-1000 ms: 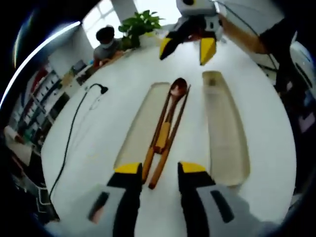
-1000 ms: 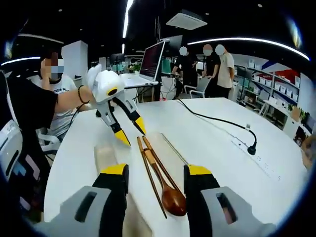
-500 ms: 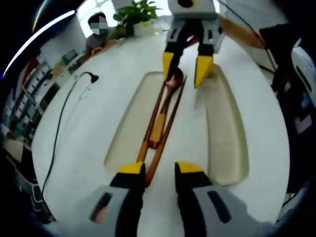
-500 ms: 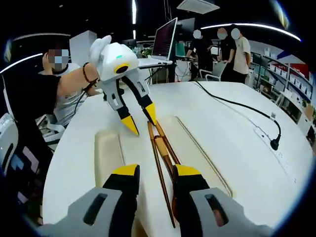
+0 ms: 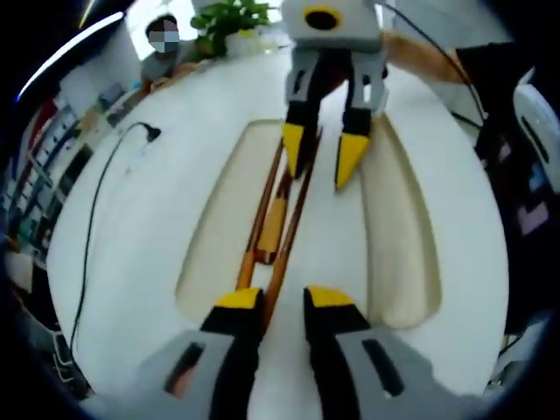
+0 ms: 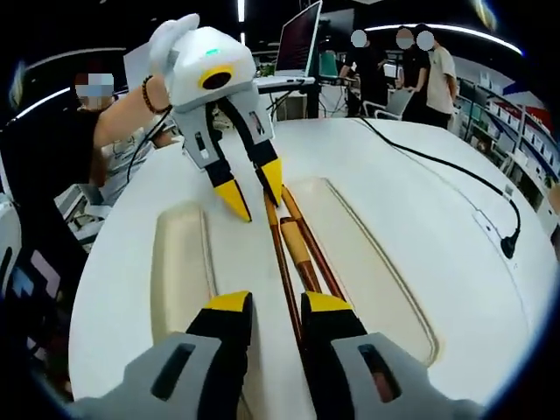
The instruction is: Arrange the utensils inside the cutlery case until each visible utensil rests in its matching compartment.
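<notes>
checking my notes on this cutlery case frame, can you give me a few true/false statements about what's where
1. The wooden utensils lie along the inner edge of one tray half. True.
2. The other tray half holds a fork. False: it looks empty.
3. Both grippers sit at opposite ends of the utensils. True: left gripper near, right gripper far.
4. The table is dark wood. False: it is white.
5. A black cable runs across the table. True.

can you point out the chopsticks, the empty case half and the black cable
chopsticks [image 5: 282,223], left gripper view, on the paler mid-section of the wooden bundle.
empty case half [image 5: 398,227], left gripper view, on its bare floor.
black cable [image 6: 455,171], right gripper view, on its run across the table.
</notes>
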`<state>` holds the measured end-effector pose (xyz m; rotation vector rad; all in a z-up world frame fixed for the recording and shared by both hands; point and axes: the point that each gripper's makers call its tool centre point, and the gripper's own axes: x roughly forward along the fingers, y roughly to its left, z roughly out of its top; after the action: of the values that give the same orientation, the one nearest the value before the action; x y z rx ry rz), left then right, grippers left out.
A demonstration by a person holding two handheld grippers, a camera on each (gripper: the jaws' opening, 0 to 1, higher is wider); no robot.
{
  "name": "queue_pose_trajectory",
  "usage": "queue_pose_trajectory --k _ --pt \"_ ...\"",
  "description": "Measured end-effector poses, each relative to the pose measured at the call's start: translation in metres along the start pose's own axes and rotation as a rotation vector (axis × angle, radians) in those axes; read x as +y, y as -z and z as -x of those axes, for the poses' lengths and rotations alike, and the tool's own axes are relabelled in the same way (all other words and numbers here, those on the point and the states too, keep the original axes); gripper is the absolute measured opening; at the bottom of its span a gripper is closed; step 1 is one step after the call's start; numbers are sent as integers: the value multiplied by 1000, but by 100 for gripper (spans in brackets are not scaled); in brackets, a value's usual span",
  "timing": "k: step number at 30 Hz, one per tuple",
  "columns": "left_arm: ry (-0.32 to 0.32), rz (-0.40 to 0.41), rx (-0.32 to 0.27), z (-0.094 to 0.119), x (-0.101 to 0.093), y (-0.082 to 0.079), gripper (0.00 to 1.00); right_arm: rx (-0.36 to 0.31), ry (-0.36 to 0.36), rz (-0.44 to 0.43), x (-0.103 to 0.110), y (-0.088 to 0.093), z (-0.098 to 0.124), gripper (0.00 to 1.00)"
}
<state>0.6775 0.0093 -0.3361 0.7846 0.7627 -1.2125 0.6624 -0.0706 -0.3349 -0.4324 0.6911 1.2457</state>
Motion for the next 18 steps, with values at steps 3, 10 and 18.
queue_pose_trajectory --k 3,10,18 --pt "26 3 10 -1 -1 1 19 7 -11 -7 0 0 -2 21" --pt "81 -8 31 -2 -3 0 14 47 -25 10 -1 3 -4 20" --pt "85 -41 97 -3 -9 -1 10 90 -28 84 -3 4 -7 14"
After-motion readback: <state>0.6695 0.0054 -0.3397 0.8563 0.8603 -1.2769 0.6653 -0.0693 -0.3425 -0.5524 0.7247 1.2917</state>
